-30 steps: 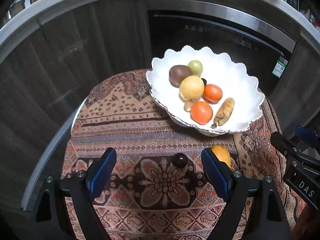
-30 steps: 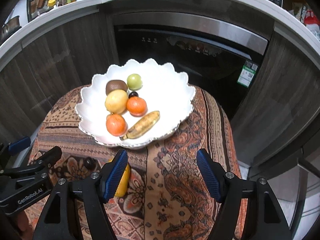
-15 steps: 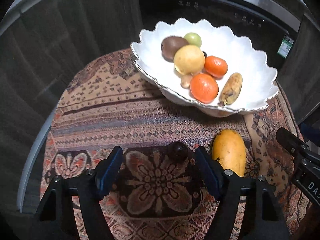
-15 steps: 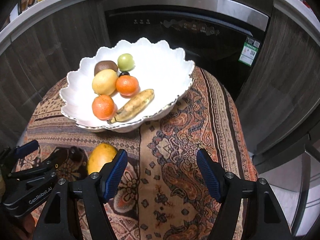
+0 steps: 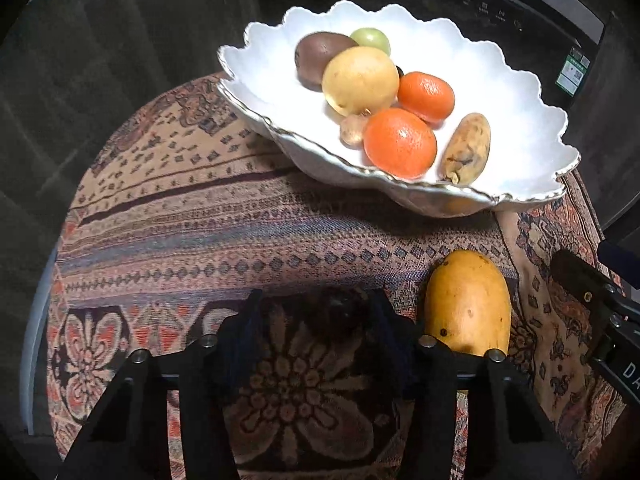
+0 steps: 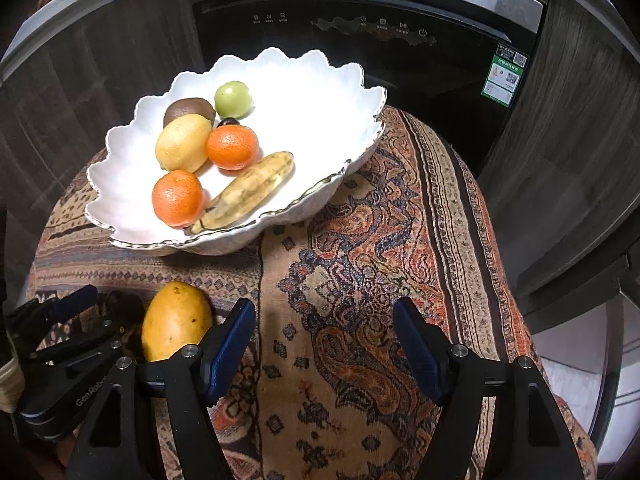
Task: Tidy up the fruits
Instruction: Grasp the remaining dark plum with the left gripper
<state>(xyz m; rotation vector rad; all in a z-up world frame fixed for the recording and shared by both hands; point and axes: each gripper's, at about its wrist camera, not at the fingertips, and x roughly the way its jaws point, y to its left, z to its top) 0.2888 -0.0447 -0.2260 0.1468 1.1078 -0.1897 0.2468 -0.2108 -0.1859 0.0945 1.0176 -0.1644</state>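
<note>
- Left gripper [image 5: 316, 316] is low over the patterned cloth [image 5: 192, 232], its blue pads to either side of a small dark fruit [image 5: 338, 312]; the jaws are still apart, and blur hides whether the right pad touches the fruit.
- Right gripper [image 6: 324, 344] hovers over bare cloth on the table's right half, jaws wide apart and holding nothing.
- Mango [image 5: 468, 308] lies on the cloth just right of the left gripper's right finger, near the table's front edge and below the bowl's rim.
- White scalloped bowl [image 6: 320, 92] stands at the table's far edge, in front of a dark appliance door [image 6: 360, 32].
- Inside the bowl, clustered on its left side: a brown kiwi [image 6: 188, 108], a green fruit [image 6: 233, 98], a yellow round fruit [image 6: 182, 142], two oranges [image 6: 232, 147] and [image 6: 178, 198], and a spotted banana [image 6: 252, 190] lying beside the oranges.
</note>
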